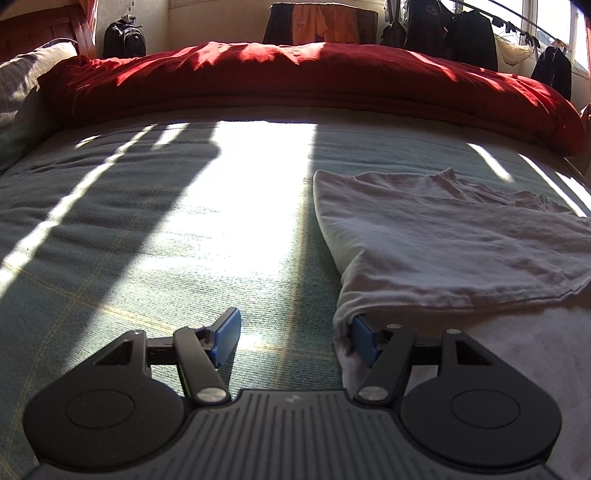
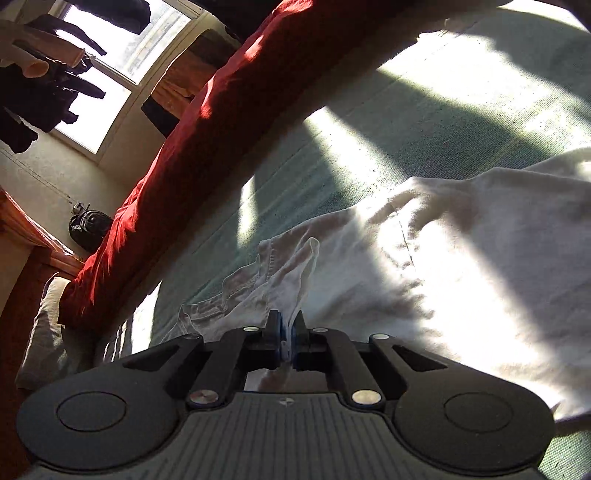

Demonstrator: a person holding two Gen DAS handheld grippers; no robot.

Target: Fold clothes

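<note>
Bedroom, sunlit. Green bedspread (image 1: 147, 229), red duvet (image 1: 295, 81) bunched along its far side. No legible brand, label or writing anywhere.

White T-shirt (image 1: 461, 240): lying flat on the bedspread, partly folded over itself.

Left wrist view only: dark clothes on a hanging rail (image 1: 476, 33).

Both views: black backpack (image 1: 123, 38) against the wall.

Right wrist view only: window (image 2: 122, 62); stitched shirt edge bunched ahead of the fingers.

Left gripper (image 1: 295, 336): jaws spread; one blue pad (image 1: 364, 341) tucked under the shirt's near corner, the other over bare bedspread.

Right gripper (image 2: 286, 334): jaws pressed together, pinching a fold of the T-shirt.
</note>
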